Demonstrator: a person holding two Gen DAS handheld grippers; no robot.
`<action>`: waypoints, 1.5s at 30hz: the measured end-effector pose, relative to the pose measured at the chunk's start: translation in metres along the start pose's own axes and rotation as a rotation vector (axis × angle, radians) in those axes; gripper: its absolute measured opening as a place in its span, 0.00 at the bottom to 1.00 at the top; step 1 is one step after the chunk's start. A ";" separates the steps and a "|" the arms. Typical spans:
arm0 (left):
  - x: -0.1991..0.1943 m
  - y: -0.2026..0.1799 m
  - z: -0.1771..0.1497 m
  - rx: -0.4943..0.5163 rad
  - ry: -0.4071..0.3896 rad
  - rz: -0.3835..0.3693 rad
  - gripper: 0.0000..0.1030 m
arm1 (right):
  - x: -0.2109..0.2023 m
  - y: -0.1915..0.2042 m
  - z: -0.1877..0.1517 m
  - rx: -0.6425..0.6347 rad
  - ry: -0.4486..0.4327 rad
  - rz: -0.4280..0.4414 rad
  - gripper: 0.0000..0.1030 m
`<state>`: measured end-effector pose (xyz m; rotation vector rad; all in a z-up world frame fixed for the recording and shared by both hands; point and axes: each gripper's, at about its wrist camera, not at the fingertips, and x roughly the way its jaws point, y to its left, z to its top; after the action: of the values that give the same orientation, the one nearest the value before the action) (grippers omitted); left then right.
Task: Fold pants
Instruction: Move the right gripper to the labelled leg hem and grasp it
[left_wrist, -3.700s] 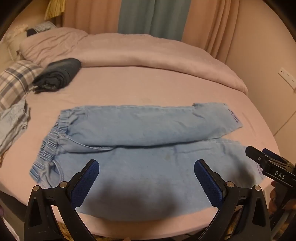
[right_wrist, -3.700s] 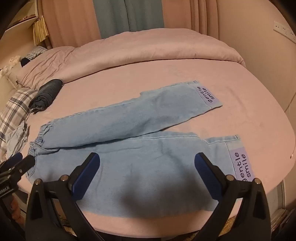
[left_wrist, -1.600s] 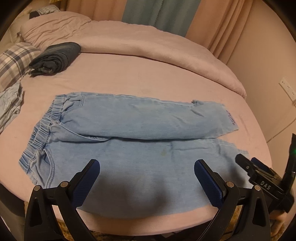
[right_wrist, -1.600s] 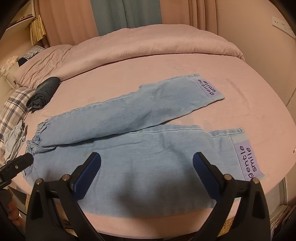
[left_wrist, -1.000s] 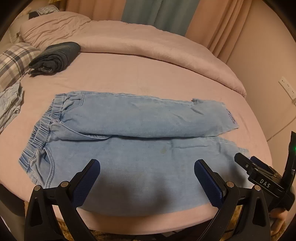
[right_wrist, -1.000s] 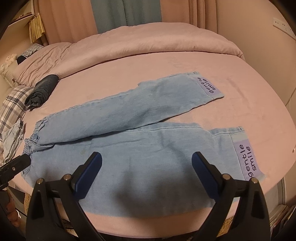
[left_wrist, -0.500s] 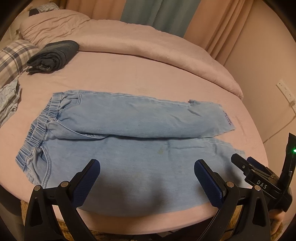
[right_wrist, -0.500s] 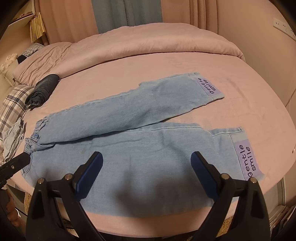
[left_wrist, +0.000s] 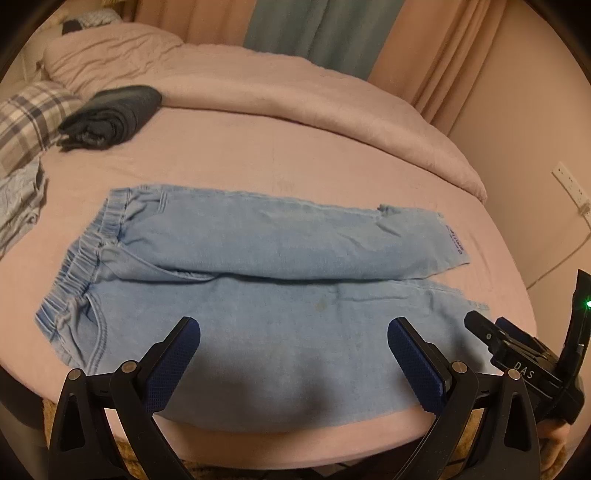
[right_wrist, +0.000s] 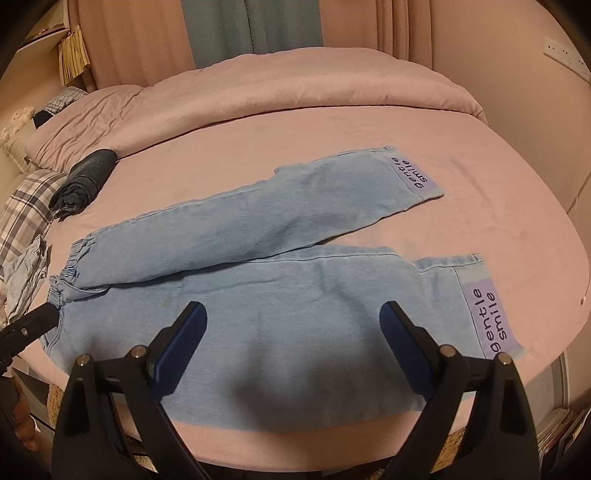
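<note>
Light blue denim pants (left_wrist: 258, 288) lie flat on the pink bed, waistband to the left, two legs to the right. In the right wrist view the pants (right_wrist: 280, 295) show purple "gentle smile" patches on both cuffs. My left gripper (left_wrist: 293, 354) is open and empty, above the near leg close to the bed's front edge. My right gripper (right_wrist: 291, 336) is open and empty, above the near leg. The right gripper's body shows at the right of the left wrist view (left_wrist: 517, 358).
A folded dark garment (left_wrist: 110, 118) lies at the back left by a plaid pillow (left_wrist: 26, 122). A crumpled light cloth (left_wrist: 18, 206) lies at the left edge. A pink duvet (left_wrist: 295, 96) is heaped along the back. A wall stands to the right.
Both grippers have stayed open. The views have shifted only slightly; the pants have not moved.
</note>
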<state>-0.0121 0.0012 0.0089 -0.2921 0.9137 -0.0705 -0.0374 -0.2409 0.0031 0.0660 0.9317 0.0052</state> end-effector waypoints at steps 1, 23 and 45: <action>-0.001 -0.001 0.000 0.004 -0.003 0.000 0.99 | -0.001 0.000 0.000 -0.001 -0.001 0.000 0.92; -0.005 0.007 0.005 -0.030 -0.033 -0.017 0.73 | -0.007 -0.006 -0.002 0.019 -0.005 -0.023 0.71; 0.024 0.065 0.013 -0.201 0.042 -0.003 0.54 | 0.103 -0.026 0.157 0.334 0.216 0.123 0.83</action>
<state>0.0084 0.0622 -0.0199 -0.4799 0.9633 0.0128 0.1487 -0.2722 0.0123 0.4391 1.1366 -0.0296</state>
